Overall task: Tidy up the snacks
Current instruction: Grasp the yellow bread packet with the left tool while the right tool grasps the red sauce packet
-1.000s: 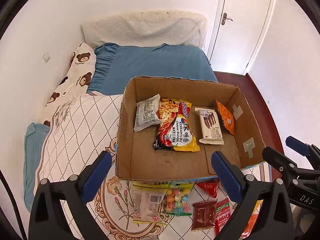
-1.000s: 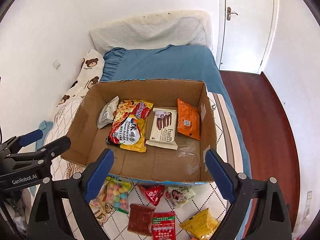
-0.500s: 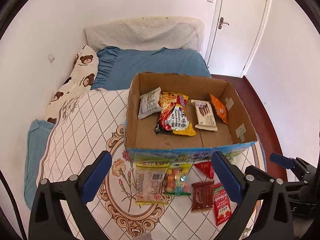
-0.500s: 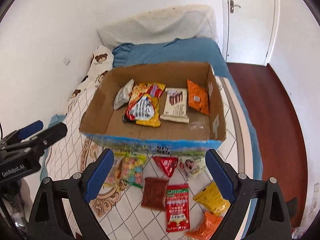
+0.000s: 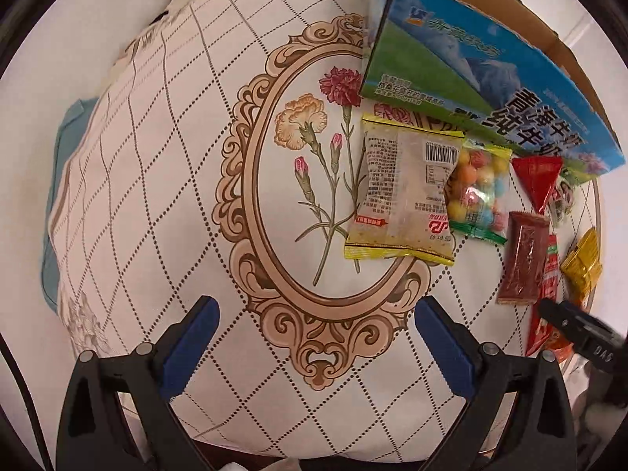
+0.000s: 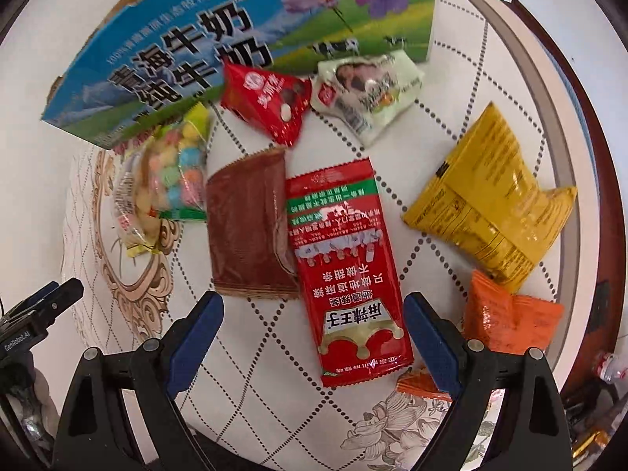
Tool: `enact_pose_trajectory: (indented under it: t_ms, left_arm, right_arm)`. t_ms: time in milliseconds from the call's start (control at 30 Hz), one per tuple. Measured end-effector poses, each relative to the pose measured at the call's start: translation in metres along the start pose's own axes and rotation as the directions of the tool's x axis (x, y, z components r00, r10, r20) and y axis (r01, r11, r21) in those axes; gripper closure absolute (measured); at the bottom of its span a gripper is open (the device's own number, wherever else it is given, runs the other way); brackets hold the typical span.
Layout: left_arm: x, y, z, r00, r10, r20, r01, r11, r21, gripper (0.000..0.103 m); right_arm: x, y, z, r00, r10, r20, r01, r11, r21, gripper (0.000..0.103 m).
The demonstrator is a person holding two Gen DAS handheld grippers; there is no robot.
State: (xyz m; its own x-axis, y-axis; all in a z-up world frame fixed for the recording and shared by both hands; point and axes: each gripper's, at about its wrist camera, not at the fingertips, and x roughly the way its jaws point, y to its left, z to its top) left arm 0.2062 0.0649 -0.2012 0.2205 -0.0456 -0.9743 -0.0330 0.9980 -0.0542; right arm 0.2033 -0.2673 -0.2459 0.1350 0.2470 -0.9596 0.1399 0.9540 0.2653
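A cream quilted bedcover (image 5: 157,204) with a brown diamond grid and an oval floral medallion carries everything. Ahead of the right tool, a blue-and-green printed cardboard box (image 6: 243,39) stands on it. Just before the box lie a clear bag of pastel candy balls (image 6: 172,172), a red triangular packet (image 6: 271,98) and a pale white-green pouch (image 6: 369,90). Nearer the tool lie a brown flat packet (image 6: 247,231) touching a long red sachet (image 6: 345,267); to the right, a yellow foil bag (image 6: 490,200) and an orange packet (image 6: 506,318). Ahead-right of the left tool lies a translucent yellow-edged packet (image 5: 404,192).

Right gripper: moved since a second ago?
Yes. The right gripper has dropped toward the bedspread: the cardboard box slid up-frame, and the long red packet now sits between its open fingers.
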Motion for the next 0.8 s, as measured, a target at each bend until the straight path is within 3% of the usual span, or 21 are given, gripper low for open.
enact_pose_trajectory:
  t_ms: [133,267,333,400,433,500,567,700,800]
  left_arm:
    - [0.015,-0.01,0.023,0.999,-0.037,-0.034,0.036,0.999,-0.033,0.001]
    - [0.039,-0.036,0.054,0.996,-0.04,-0.074,0.042,0.999,0.019,0.001]
    - [0.049,-0.047,0.064,0.996,-0.028,-0.083,0.033,0.998,0.053,0.001]
    - [0.055,-0.058,0.069,0.997,-0.027,-0.077,0.034,0.996,0.087,0.003]
    - [0.057,-0.063,0.069,0.997,-0.025,-0.071,0.033,0.994,0.105,0.006]
    - [0.06,-0.069,0.067,0.998,-0.024,-0.066,0.033,0.991,0.13,0.034]
    - [0.064,-0.073,0.065,0.997,-0.025,-0.076,0.036,0.989,0.14,0.048]
    - [0.06,-0.073,0.043,0.996,-0.03,-0.087,0.041,0.99,0.133,0.05]
    - [0.063,-0.064,0.003,0.991,-0.032,-0.134,0.045,0.994,0.098,0.05]
  right_arm:
    - [0.025,-0.001,0.001,0.998,-0.03,-0.059,0.03,0.999,0.015,0.008]
    - [0.036,0.006,-0.002,0.994,-0.08,-0.075,0.077,0.996,-0.047,0.008]
    - [0.033,0.008,-0.005,0.995,-0.073,-0.063,0.069,0.996,-0.061,0.015]
    - [0.027,0.009,-0.008,0.996,-0.073,-0.043,0.07,0.995,-0.067,0.033]
    - [0.023,0.009,-0.008,0.997,-0.07,-0.031,0.067,0.995,-0.067,0.037]
    - [0.02,0.008,-0.01,0.997,-0.073,-0.025,0.071,0.995,-0.072,0.043]
    - [0.02,0.008,-0.012,0.997,-0.081,-0.021,0.079,0.993,-0.085,0.044]
    - [0.02,0.015,-0.025,0.995,-0.093,-0.032,0.089,0.989,-0.115,0.045]
    - [0.022,0.017,-0.05,0.994,-0.083,-0.065,0.074,0.988,-0.134,0.045]
